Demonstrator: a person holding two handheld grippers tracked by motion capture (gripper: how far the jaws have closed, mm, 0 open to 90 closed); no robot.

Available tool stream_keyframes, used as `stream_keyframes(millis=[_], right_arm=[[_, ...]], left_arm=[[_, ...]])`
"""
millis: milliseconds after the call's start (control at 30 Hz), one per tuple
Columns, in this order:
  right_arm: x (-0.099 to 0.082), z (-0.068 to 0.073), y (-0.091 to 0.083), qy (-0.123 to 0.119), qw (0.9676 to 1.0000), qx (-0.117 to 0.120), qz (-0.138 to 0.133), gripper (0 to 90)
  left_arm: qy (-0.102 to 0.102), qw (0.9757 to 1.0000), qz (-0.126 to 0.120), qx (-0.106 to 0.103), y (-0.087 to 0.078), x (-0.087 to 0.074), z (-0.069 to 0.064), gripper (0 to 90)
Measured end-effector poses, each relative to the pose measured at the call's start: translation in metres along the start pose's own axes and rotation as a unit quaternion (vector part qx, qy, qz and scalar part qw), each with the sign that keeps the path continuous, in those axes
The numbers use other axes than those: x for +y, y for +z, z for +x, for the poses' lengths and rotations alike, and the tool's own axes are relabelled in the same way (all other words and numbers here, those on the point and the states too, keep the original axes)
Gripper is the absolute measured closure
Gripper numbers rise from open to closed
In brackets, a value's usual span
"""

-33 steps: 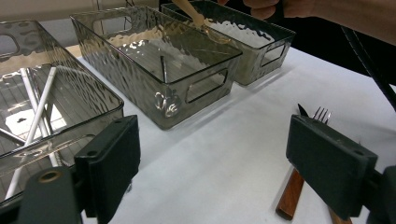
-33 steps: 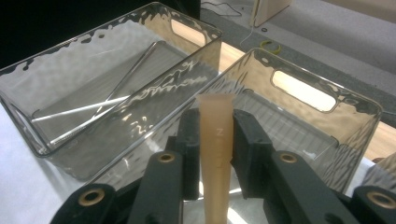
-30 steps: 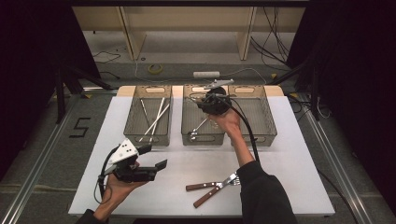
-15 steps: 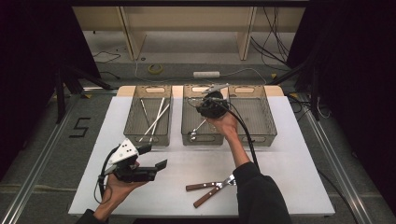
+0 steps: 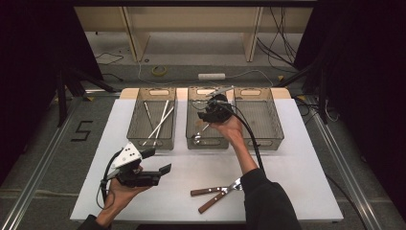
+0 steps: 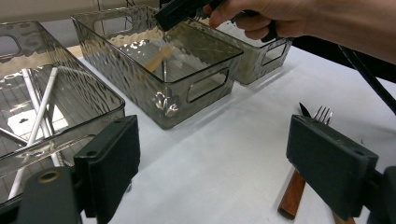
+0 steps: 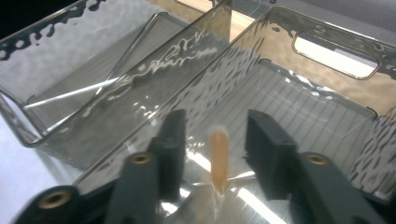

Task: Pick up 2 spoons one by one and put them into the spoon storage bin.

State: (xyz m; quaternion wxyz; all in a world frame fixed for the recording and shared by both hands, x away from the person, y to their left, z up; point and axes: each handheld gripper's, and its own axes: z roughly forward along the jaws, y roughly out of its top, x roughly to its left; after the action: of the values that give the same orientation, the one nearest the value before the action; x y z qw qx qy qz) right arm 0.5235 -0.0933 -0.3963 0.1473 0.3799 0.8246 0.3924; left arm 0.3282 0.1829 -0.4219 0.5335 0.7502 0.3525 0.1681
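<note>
Worktop, high view: right tool (image 5: 214, 111) held over the middle bin (image 5: 190, 143) of three clear bins. Left tool (image 5: 155, 163) rests in the left hand, well apart from it on the near side, jaws spread and empty. Wooden-handled fork and knife (image 5: 218, 194) lie loose on the worktop, between the left tool and the right forearm, long axes slanting from the left tool toward that forearm.

Left tool view: left tool (image 6: 229, 158) wide open, nothing between the jaws. Fork tines (image 6: 322, 113) show just past its right jaw, with a wooden handle below them. By judgement, this tool is the nearer one for that pair.

Right tool view: right tool (image 7: 215, 140) partly open, its jaws having just been opening. A pale wooden handle (image 7: 218, 163) stands between them, clear of both pads, its long axis running along the jaws and down into the middle bin (image 7: 327, 116). Judged released, not gripped.
</note>
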Motion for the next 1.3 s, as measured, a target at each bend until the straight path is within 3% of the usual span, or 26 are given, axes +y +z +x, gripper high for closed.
stream_keyframes(millis=[400, 600, 733, 1033, 1300], right_arm=[[-0.023, 0.028, -0.047, -0.023, 0.999, 0.038, -0.005, 40.5], [-0.043, 0.039, -0.071, -0.053, 0.9958, 0.074, 0.0, 36.7], [-0.054, 0.044, -0.081, -0.068, 0.9943, 0.082, 0.005, 35.1], [-0.081, 0.033, -0.1, -0.062, 0.9956, 0.069, -0.004, 33.3], [-0.104, 0.02, -0.118, -0.049, 0.9972, 0.056, -0.011, 32.8]], left_arm=[[0.0, 1.0, 0.001, 0.003, 0.0, 0.0, 0.001, 16.9], [-0.001, 1.0, 0.002, 0.003, 0.001, -0.001, 0.001, 16.9], [-0.001, 1.0, 0.005, 0.001, 0.001, -0.001, 0.001, 16.9], [0.001, 0.9994, 0.032, -0.012, 0.006, 0.0, -0.008, 16.9], [0.012, 0.9969, 0.071, -0.032, 0.014, 0.001, -0.023, 17.1]])
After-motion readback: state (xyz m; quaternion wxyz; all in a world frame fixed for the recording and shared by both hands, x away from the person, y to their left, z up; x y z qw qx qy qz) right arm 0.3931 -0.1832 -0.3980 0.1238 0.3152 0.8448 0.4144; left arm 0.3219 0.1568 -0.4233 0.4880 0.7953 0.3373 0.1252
